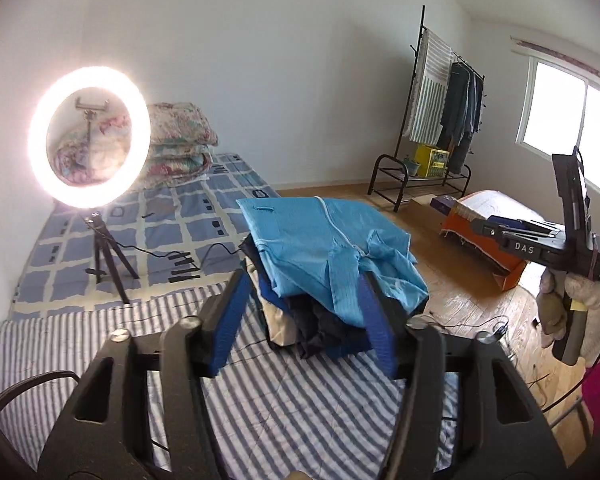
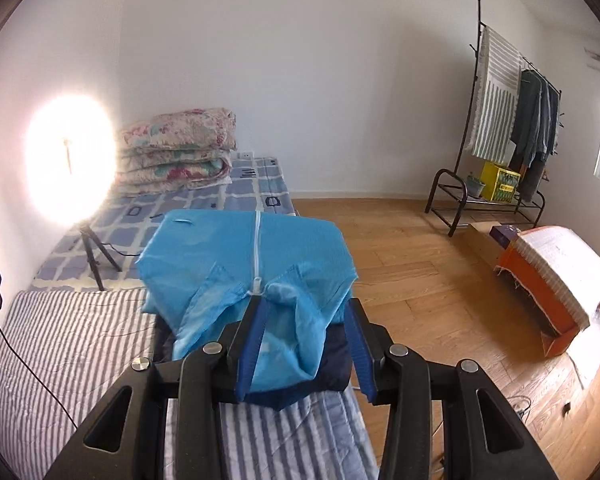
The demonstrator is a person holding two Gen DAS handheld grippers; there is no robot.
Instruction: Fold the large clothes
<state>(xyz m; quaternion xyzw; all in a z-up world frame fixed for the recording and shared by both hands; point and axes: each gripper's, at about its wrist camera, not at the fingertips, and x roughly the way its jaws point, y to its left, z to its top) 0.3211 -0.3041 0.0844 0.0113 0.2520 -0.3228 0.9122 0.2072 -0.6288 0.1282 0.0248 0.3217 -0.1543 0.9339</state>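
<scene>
A folded light blue zip jacket (image 1: pixel 324 248) tops a stack of folded dark and beige clothes (image 1: pixel 300 320) on the striped mattress (image 1: pixel 300 400). My left gripper (image 1: pixel 304 280) hangs short of the stack, its blue fingers (image 1: pixel 228 320) spread apart and empty. In the right wrist view the same jacket (image 2: pixel 244 252) lies just beyond my right gripper (image 2: pixel 306 306), whose jaws stand apart with the jacket's hem showing between them, not pinched. The right gripper (image 1: pixel 500 234) also shows at the right of the left wrist view, held by a gloved hand (image 1: pixel 580 300).
A lit ring light (image 1: pixel 88 136) on a tripod (image 1: pixel 108 256) stands on the checked bedding (image 1: pixel 172 224), with folded floral quilts (image 2: pixel 176 152) behind. On the wood floor (image 2: pixel 420 280) are a clothes rack (image 2: pixel 508 120), a yellow crate (image 2: pixel 498 182), an orange box (image 2: pixel 540 292) and cables (image 1: pixel 480 324).
</scene>
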